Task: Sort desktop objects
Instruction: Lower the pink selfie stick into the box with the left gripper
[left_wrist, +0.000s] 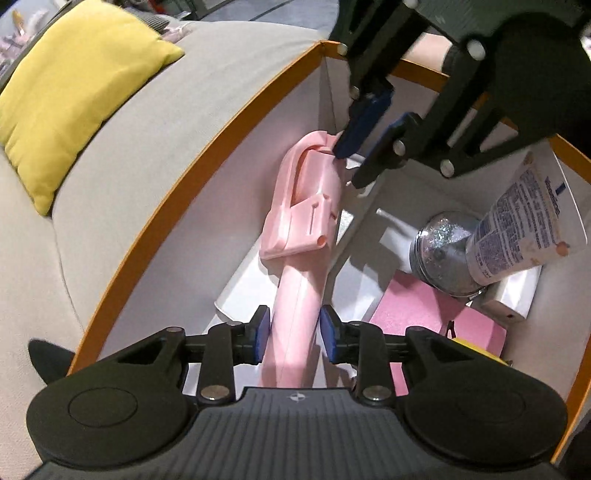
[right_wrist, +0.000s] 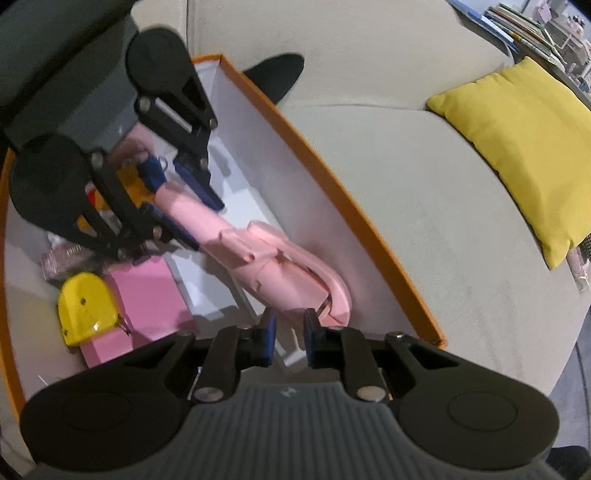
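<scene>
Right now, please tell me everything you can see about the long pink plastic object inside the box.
The pink object is long, smooth, glossy plastic: a plain handle at one end and a wider head with a hinged-looking flap, slots and a small round hole. It lies slanted in the orange-rimmed box, near one white wall, over white packaging. The left gripper has its blue pads at either side of the handle. The right gripper has its pads at the head end; contact there is unclear.
</scene>
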